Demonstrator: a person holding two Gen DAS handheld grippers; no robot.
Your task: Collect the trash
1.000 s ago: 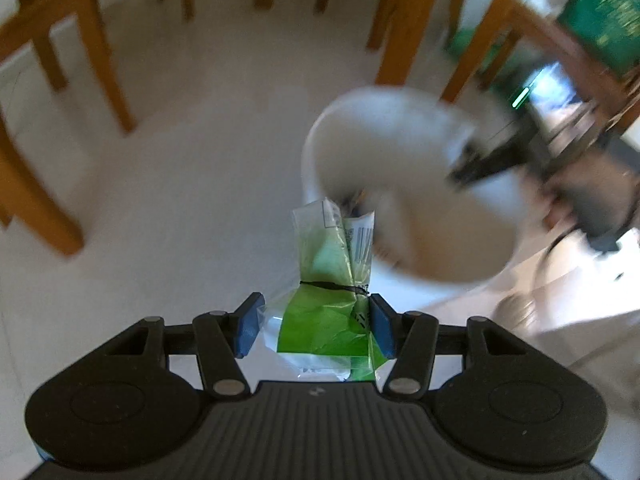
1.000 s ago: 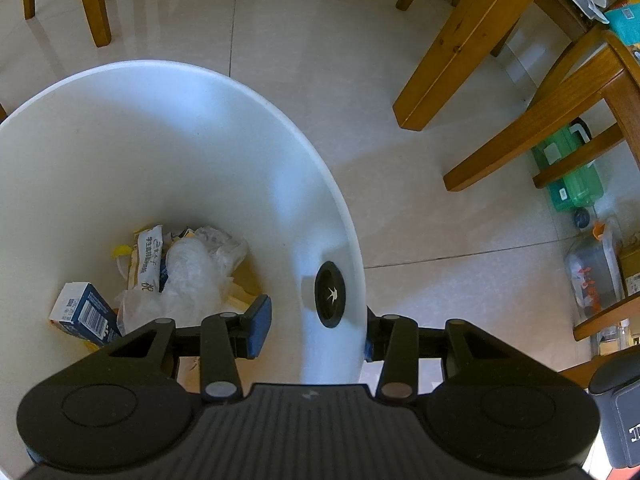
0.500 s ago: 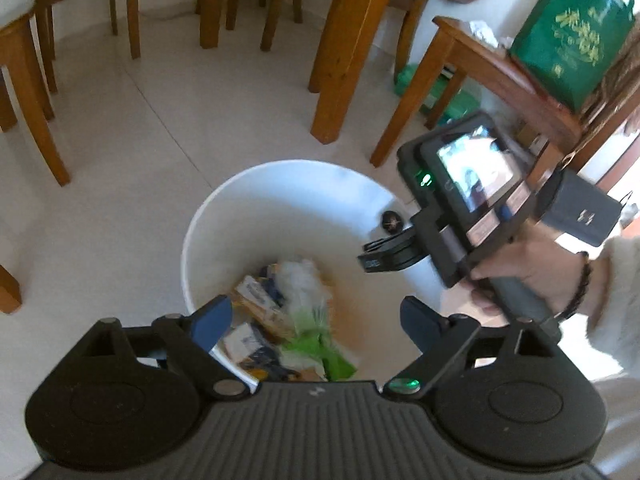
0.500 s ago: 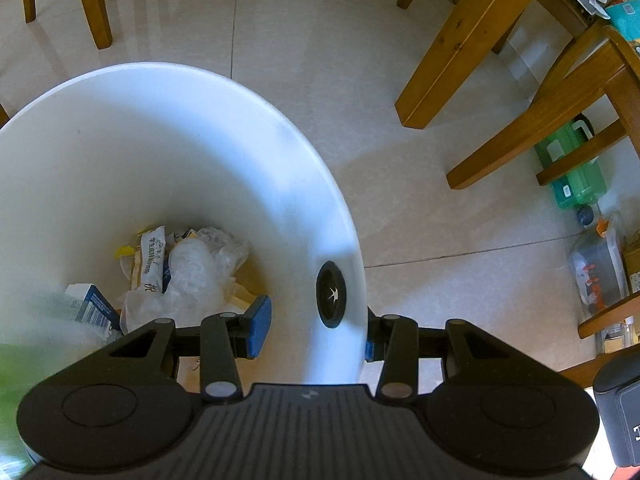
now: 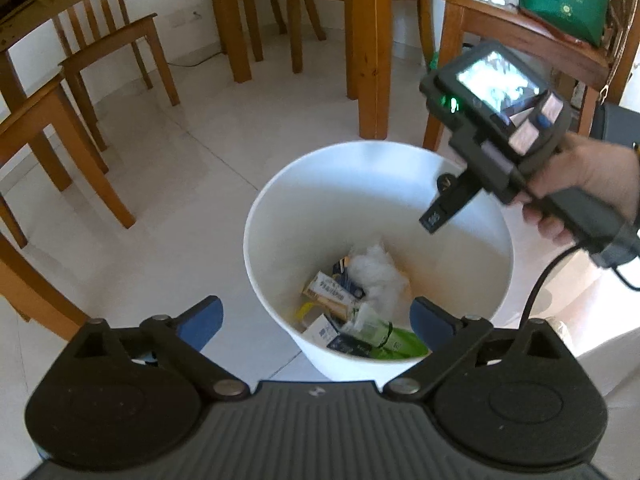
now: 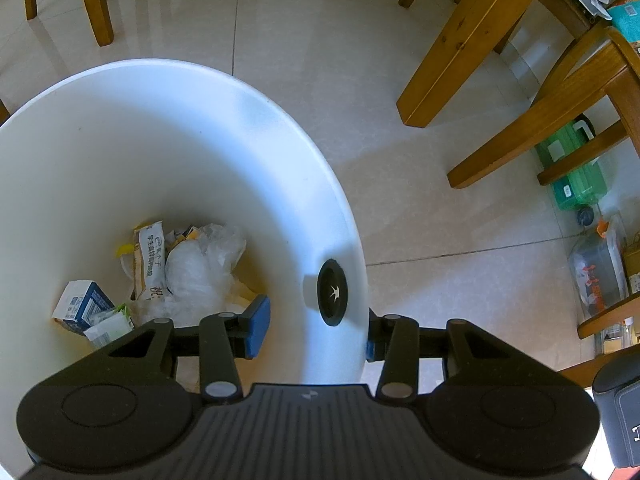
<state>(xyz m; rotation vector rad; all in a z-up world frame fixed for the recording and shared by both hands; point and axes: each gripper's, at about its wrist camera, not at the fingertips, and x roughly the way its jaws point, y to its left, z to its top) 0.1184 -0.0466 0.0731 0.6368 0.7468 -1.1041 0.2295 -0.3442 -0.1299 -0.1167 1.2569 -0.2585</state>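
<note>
Pale glossy floor tiles (image 5: 168, 184) surround one round white plastic bin (image 5: 280, 216), with open floor to its left and wooden chair legs (image 5: 370, 60) beyond its far rim. Left gripper (image 5: 316, 322): jaws opening, spread wide above the near rim, nothing between them. Right gripper (image 6: 316, 326): clamped across the bin wall at the right rim, one pad inside, one outside. One crumpled green wrapper (image 5: 394, 344) lies inside the bin among cartons and white plastic film (image 6: 200, 264).

Home dining room: wooden chairs (image 5: 116, 46), tiled floor (image 5: 192, 184)
</note>
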